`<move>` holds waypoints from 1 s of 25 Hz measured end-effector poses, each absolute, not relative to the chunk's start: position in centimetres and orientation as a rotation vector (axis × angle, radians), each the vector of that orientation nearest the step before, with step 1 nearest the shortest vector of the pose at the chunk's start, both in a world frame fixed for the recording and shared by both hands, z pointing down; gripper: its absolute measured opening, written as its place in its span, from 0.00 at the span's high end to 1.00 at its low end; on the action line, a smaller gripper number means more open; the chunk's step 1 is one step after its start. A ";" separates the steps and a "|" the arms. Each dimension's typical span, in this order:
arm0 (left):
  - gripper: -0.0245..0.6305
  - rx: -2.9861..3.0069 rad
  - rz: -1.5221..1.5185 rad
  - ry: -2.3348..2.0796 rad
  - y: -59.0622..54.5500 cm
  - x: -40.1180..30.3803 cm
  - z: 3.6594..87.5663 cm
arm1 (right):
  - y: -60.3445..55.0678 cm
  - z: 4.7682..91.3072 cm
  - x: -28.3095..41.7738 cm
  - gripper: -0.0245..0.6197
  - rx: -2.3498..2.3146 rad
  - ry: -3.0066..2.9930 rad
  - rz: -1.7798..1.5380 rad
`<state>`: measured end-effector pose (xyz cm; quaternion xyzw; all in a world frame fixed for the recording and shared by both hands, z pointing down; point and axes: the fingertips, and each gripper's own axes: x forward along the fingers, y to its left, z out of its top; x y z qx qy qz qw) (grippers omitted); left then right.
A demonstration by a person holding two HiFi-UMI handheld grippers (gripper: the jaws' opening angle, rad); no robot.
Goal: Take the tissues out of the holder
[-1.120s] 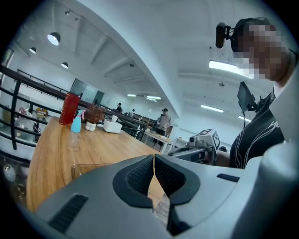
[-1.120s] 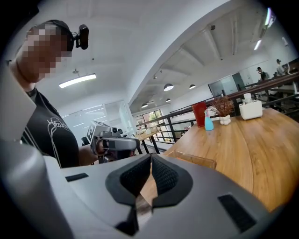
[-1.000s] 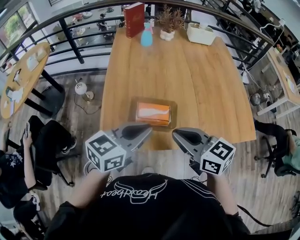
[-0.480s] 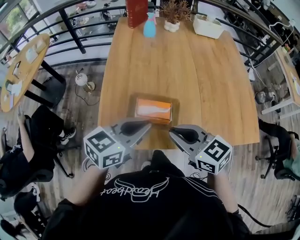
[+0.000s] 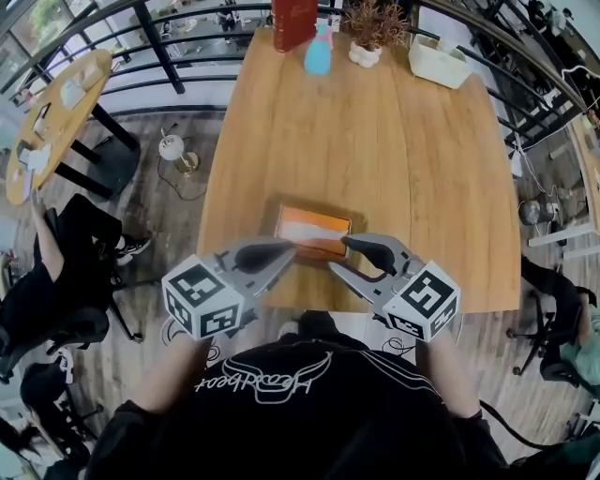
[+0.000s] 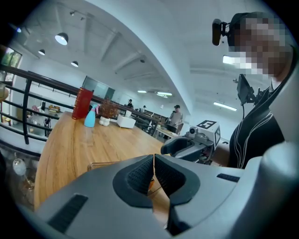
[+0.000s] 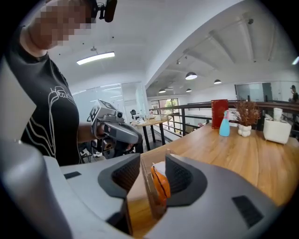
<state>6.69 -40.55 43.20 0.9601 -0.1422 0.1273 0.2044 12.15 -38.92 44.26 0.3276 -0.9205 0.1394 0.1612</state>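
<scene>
Here the clear tissue holder (image 5: 280,217) lies near the front edge of the wooden table (image 5: 403,169), on the person's centre line, with an orange tissue pack (image 5: 314,226) lying flat inside it. Both grippers are held low, just in front of the person's chest, and converge on the holder's near side.

The left gripper (image 5: 292,250) points at the holder's near left part. Its jaws are pressed together with nothing between them. The left gripper view shows only a sliver of orange behind their seam.

The right gripper (image 5: 339,255) comes in at the near right corner, its upper jaw tip at the holder's edge. Its jaws have just been opening and stand apart. In the right gripper view, the holder's end wall and the orange pack show in the gap, but neither pad presses on them. Whether the jaws already straddle the corner cannot be told.

At the table's far end, well apart from the holder, stand a red book (image 5: 293,21), a light blue spray bottle (image 5: 319,53), a small dried plant in a white pot (image 5: 371,33) and a white box (image 5: 438,62). A black railing (image 5: 164,56) runs beyond the table. A round wooden table (image 5: 58,120) stands to the left of it, with a seated person (image 5: 42,281) nearby.
</scene>
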 end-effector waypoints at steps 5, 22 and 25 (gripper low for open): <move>0.94 2.636 0.326 -0.444 -42.0 5.6 43.5 | -40.9 45.2 10.9 0.68 0.842 -2.564 0.315; 0.94 2.576 0.285 -0.579 -44.2 2.8 45.1 | -44.4 53.1 8.2 0.48 0.502 -2.221 0.176; 0.94 2.568 0.280 -0.579 -44.4 2.7 45.2 | -44.5 54.2 8.2 0.48 0.474 -2.157 0.182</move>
